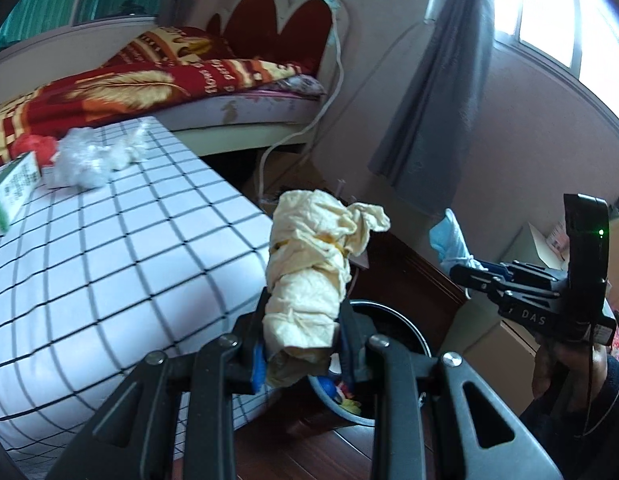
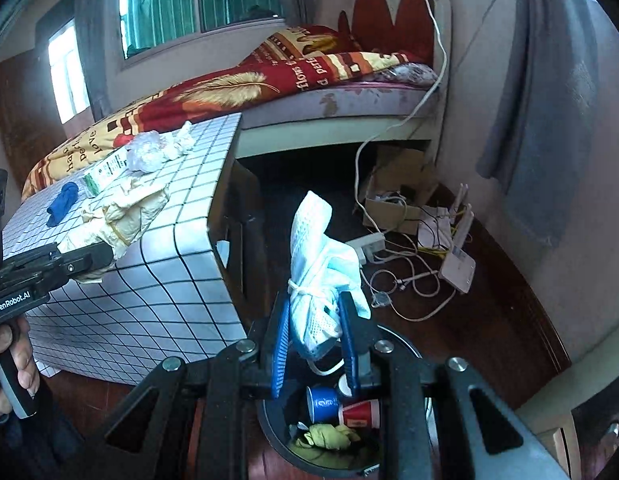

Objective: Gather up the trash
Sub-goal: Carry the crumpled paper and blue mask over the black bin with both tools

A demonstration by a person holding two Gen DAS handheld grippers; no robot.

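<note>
My left gripper (image 1: 305,320) is shut on a crumpled pale yellow paper wad (image 1: 309,256) that stands up between its fingers, beside the table corner and above the black trash bin (image 1: 393,312). My right gripper (image 2: 315,308) is shut on a light blue face mask bundle (image 2: 317,264) tied with its strap, over the same bin (image 2: 401,340). In the bin lie a blue cup (image 2: 321,402), a red cup (image 2: 359,414) and yellow scraps. Each view shows the other gripper: the right gripper (image 1: 459,272) at the right, the left gripper (image 2: 105,258) at the left.
The table with a checked cloth (image 2: 181,248) holds a blue rag (image 2: 61,198), a green-and-white box (image 2: 103,172) and clear plastic wrap (image 2: 147,154). Behind it is a bed (image 2: 309,96). Cables, a router (image 2: 457,264) and cardboard lie on the floor by the wall.
</note>
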